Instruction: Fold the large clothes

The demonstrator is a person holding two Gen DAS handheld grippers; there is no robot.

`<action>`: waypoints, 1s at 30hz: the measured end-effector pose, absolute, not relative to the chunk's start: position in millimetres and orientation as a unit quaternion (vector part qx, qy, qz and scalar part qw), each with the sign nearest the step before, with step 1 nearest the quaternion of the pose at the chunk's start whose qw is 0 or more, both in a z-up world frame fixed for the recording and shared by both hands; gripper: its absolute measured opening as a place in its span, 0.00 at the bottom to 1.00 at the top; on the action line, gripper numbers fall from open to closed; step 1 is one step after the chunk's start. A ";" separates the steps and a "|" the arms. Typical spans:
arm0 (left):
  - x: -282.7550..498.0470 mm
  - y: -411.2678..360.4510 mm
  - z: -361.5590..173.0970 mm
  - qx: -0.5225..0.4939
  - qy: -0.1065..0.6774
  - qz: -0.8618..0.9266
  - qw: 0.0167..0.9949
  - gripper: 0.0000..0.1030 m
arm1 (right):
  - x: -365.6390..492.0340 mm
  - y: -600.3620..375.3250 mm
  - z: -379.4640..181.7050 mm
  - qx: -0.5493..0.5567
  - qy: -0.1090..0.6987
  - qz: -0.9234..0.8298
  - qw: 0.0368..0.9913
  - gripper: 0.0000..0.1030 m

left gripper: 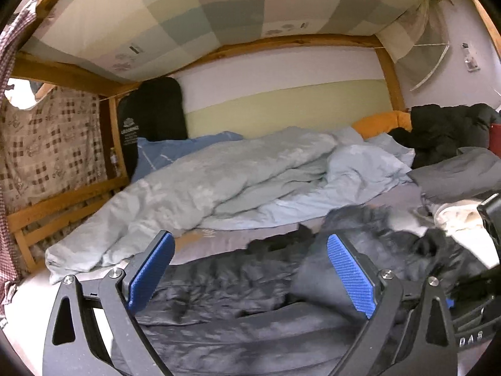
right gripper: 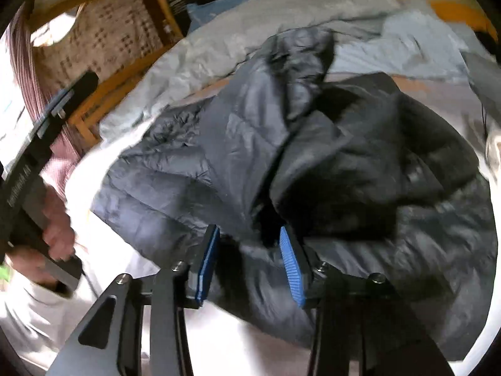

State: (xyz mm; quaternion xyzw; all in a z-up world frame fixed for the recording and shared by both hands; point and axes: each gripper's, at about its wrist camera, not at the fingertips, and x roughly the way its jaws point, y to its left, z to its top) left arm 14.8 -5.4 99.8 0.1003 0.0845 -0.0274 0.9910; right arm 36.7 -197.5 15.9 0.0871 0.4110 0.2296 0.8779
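The bed (left gripper: 219, 238) sits inside a wooden bunk frame (left gripper: 388, 72). A low wooden rail (left gripper: 59, 210) closes the left end and a pale wall runs along the back. A rumpled light blue duvet (left gripper: 219, 181) fills the rear half of the mattress, leaving only a narrow grey strip of sheet free between it and the jacket. Black clothes (left gripper: 444, 131) are piled in the far right corner, beside an orange pillow (left gripper: 382, 122). The near edge of the mattress is bright and uncovered.

A dark puffer jacket (right gripper: 313, 144) lies bunched across the front of the bed, with one fold heaped up toward the duvet.

The left tongs (left gripper: 250, 275) are spread wide apart, hovering just above the jacket. Nothing is between their blue pads (left gripper: 150, 272).

The right tongs (right gripper: 247, 263) point down at the jacket's near side. They are partly apart, with dark fabric lying in the gap. The view is blurred, and the pads do not seem to press on the cloth.

At the left of the right wrist view, a hand (right gripper: 58, 228) grips the other tool's handle.
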 end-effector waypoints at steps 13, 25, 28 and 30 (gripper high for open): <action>114.9 -137.4 110.8 0.143 0.249 -0.106 0.952 0.95 | 20.0 -310.1 54.5 0.091 0.286 0.043 0.953 0.52; 125.9 -108.1 80.1 0.162 0.291 -0.030 0.942 0.04 | 27.1 -336.7 60.8 0.038 0.234 -0.025 0.971 0.57; 99.0 -63.8 97.8 0.147 0.250 -0.013 0.957 0.03 | 24.9 -331.1 65.4 0.057 0.235 0.009 0.970 0.57; 88.9 -36.1 106.7 0.150 0.225 0.011 0.963 0.03 | 24.0 -318.5 67.0 0.042 0.239 0.025 0.970 0.57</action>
